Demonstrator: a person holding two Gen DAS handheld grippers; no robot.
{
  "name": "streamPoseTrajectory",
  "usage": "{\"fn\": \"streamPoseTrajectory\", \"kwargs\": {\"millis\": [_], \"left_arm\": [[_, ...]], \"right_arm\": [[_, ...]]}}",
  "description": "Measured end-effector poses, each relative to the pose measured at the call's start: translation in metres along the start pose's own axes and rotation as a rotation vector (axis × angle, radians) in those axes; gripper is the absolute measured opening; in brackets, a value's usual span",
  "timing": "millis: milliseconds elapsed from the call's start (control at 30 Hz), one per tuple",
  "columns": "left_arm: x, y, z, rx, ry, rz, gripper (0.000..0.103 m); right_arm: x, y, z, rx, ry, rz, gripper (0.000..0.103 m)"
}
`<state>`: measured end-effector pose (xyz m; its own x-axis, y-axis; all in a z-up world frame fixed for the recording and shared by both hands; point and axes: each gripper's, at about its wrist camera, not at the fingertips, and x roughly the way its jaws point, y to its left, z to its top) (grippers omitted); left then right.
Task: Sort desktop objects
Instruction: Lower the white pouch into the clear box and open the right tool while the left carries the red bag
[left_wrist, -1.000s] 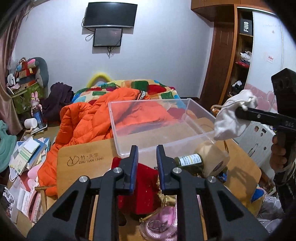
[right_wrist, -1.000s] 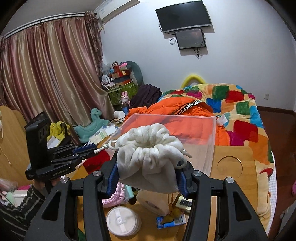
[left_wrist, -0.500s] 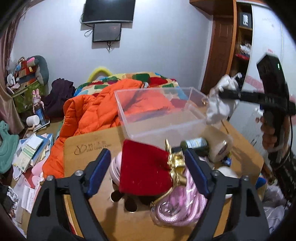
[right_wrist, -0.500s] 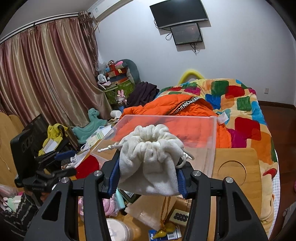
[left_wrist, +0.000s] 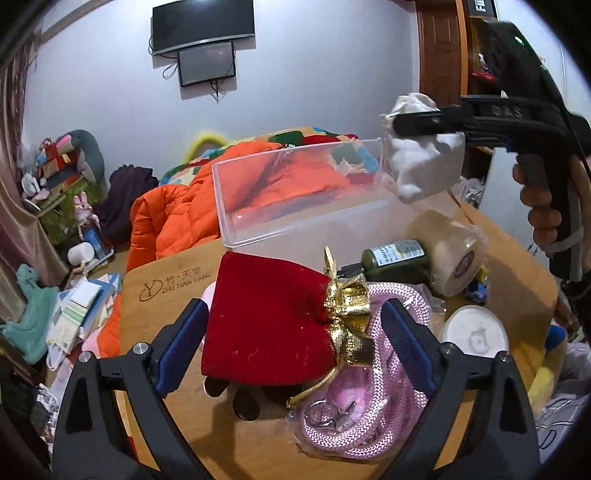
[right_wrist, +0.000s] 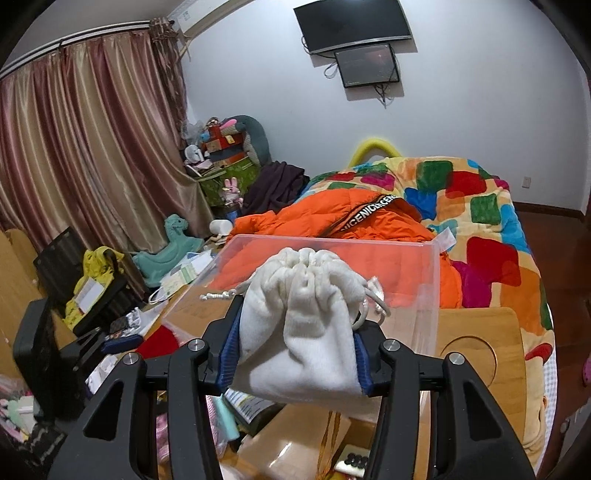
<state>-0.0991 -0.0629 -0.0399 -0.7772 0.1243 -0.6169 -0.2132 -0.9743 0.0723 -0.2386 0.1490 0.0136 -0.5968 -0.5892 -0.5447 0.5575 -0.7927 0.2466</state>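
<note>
My view of the small green glass bottle (left_wrist: 397, 258) has its label too small to read, white plush drawstring pouch (right_wrist: 303, 328) hiding the worktop behind, clear plastic storage box (right_wrist: 428, 295) partly covered.

Two drawstring pouches (left_wrist: 266, 317) (right_wrist: 301, 321), one clear bin (left_wrist: 295, 199), one bottle (left_wrist: 395, 258).

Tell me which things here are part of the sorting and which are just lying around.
In the job: white pouch held by the right gripper; red pouch between the open left gripper fingers; clear bin.

Lying about: orange jacket, quilt, wall TV.
</note>
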Motion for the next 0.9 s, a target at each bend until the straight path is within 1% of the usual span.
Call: {"fn": "streamPoseTrajectory", "kwargs": {"millis": [100,200,233,267,333,367,400,433,467,500,533,600,633,700,733,767,800,900], "left_arm": [[0.001,-0.008,-0.004,0.046,0.001,0.05,0.094],[0.004,-0.022,-0.009,0.116,-0.003,0.107,0.094],[0.004,-0.023,-0.009,0.121,-0.006,0.111,0.093],[0.003,-0.024,-0.009,0.12,-0.011,0.107,0.089],[0.0,-0.022,-0.008,0.094,-0.015,0.08,0.077],[0.0,-0.02,-0.007,0.065,-0.005,0.053,0.068],[0.001,-0.014,-0.007,0.021,0.006,0.021,0.062],[0.002,-0.01,-0.007,-0.005,0.014,0.003,0.059],[0.004,-0.006,-0.007,-0.034,0.022,-0.012,0.05],[0.005,-0.005,-0.006,-0.054,0.028,-0.022,0.046],[0.005,-0.003,-0.006,-0.072,0.031,-0.037,0.044],[0.004,0.0,-0.006,-0.11,0.03,-0.073,0.036],[0.004,0.001,-0.005,-0.126,0.027,-0.083,0.034],[0.005,0.004,-0.004,-0.152,0.026,-0.096,0.024],[0.005,0.008,-0.003,-0.167,0.027,-0.103,0.022],[0.005,0.01,-0.002,-0.18,0.027,-0.107,0.02],[0.005,0.012,-0.001,-0.19,0.026,-0.105,0.018],[0.003,0.015,0.001,-0.213,0.021,-0.105,0.016]], "right_arm": [[0.011,-0.001,0.003,0.0,0.014,-0.021,0.046],[0.019,0.0,0.004,-0.016,0.021,-0.048,0.046],[0.022,0.0,0.004,-0.018,0.027,-0.054,0.046],[0.024,0.001,0.005,-0.019,0.032,-0.059,0.046],[0.028,0.0,0.005,-0.021,0.041,-0.066,0.047],[0.03,-0.001,0.005,-0.024,0.043,-0.072,0.048],[0.031,-0.001,0.005,-0.025,0.046,-0.077,0.048],[0.032,-0.001,0.005,-0.026,0.047,-0.079,0.048],[0.032,-0.001,0.005,-0.026,0.047,-0.081,0.048],[0.032,-0.002,0.006,-0.026,0.05,-0.085,0.048],[0.033,-0.001,0.006,-0.026,0.051,-0.087,0.048],[0.034,-0.002,0.006,-0.026,0.053,-0.091,0.049],[0.035,-0.004,0.006,-0.022,0.056,-0.095,0.05],[0.037,-0.006,0.006,-0.012,0.063,-0.107,0.053],[0.038,-0.008,0.006,-0.008,0.064,-0.123,0.057],[0.038,-0.009,0.006,-0.005,0.065,-0.137,0.059],[0.039,-0.01,0.006,-0.002,0.071,-0.141,0.059],[0.038,-0.013,0.005,0.018,0.074,-0.13,0.06]]}}
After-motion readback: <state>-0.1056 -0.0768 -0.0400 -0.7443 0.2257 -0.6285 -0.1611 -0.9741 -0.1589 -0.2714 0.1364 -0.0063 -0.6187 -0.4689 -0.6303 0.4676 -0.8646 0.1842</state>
